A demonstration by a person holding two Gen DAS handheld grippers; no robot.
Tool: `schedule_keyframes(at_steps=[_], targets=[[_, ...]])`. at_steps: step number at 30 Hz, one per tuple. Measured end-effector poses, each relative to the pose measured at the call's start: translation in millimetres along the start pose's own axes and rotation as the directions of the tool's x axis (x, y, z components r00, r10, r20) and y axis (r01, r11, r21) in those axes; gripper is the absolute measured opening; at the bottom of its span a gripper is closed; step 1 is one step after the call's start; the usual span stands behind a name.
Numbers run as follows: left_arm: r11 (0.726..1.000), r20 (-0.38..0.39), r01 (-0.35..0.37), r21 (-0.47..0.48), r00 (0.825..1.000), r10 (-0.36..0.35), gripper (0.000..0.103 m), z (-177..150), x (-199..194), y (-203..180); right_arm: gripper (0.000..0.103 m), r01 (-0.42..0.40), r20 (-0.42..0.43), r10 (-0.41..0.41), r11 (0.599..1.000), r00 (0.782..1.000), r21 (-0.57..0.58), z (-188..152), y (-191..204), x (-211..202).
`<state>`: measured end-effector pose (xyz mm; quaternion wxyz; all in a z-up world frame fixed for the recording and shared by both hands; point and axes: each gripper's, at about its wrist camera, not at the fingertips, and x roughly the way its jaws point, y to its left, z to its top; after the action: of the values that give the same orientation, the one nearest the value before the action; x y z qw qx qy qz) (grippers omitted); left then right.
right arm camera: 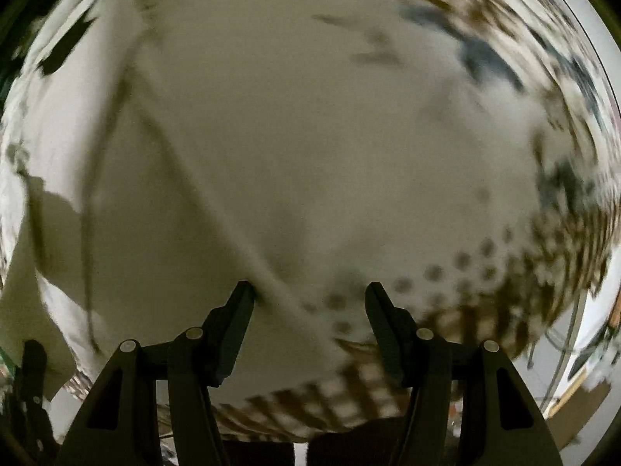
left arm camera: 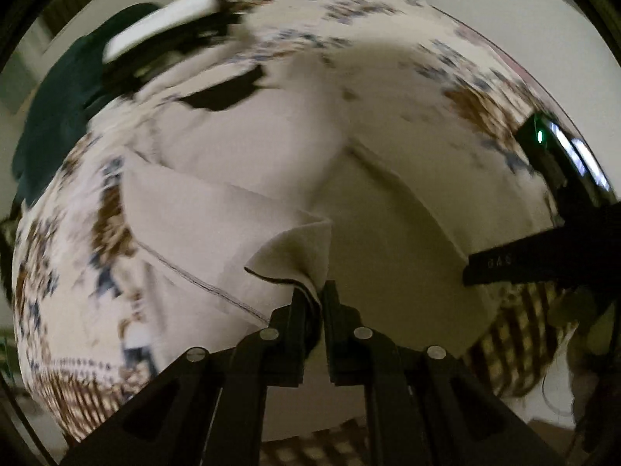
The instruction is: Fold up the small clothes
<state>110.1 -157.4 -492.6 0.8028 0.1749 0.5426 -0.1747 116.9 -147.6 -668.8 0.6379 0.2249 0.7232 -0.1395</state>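
Observation:
A pale beige garment [left arm camera: 248, 147] lies spread on a patterned cloth-covered table. My left gripper [left arm camera: 312, 291] is shut on a corner of the garment, which is folded back and lifted off the surface. My right gripper [right arm camera: 308, 291] is open, its jaws wide apart, low over the same beige garment [right arm camera: 291, 136], with a fold or hem running between the fingers. The right gripper also shows in the left wrist view [left arm camera: 543, 256] at the garment's right edge. Both views are blurred by motion.
The table cloth [left arm camera: 477, 105] is white with brown and blue patterns and a checked border [right arm camera: 504, 310]. A dark green item [left arm camera: 58, 108] and a white and black object [left arm camera: 170, 27] sit at the far left. The table's near edge [right arm camera: 349, 423] is close below the right gripper.

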Motion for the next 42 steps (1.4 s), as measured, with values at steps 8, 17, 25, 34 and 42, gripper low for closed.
schedule_keyframes(at_steps=[8, 17, 25, 34, 42], targets=[[1.000, -0.065, -0.008, -0.015, 0.998, 0.007, 0.013, 3, 23, 1, 0.062, -0.058, 0.012, 0.057, 0.996, 0.998, 0.067, 14, -108, -35], [0.972, -0.150, -0.165, -0.169, 0.979, 0.140, 0.073, -25, 33, 86, 0.062, -0.231, 0.099, 0.238, 0.970, 0.966, -0.077, 38, -95, -94], [0.874, -0.308, -0.160, -0.459, 0.951, 0.012, 0.073, -98, 38, 172, 0.062, -0.299, -0.042, 0.297, 0.932, 0.954, -0.203, 12, -60, -56], [0.818, -0.344, -0.154, -0.554, 0.937, -0.056, 0.072, -152, 40, 198, 0.006, -0.042, 0.104, 0.082, 0.940, 0.991, -0.338, 11, -58, -74], [0.802, -0.306, 0.031, -0.597, 0.915, -0.263, 0.071, -171, 61, 193, 0.045, -0.172, -0.030, 0.170, 0.967, 0.985, -0.189, 39, -116, -87]])
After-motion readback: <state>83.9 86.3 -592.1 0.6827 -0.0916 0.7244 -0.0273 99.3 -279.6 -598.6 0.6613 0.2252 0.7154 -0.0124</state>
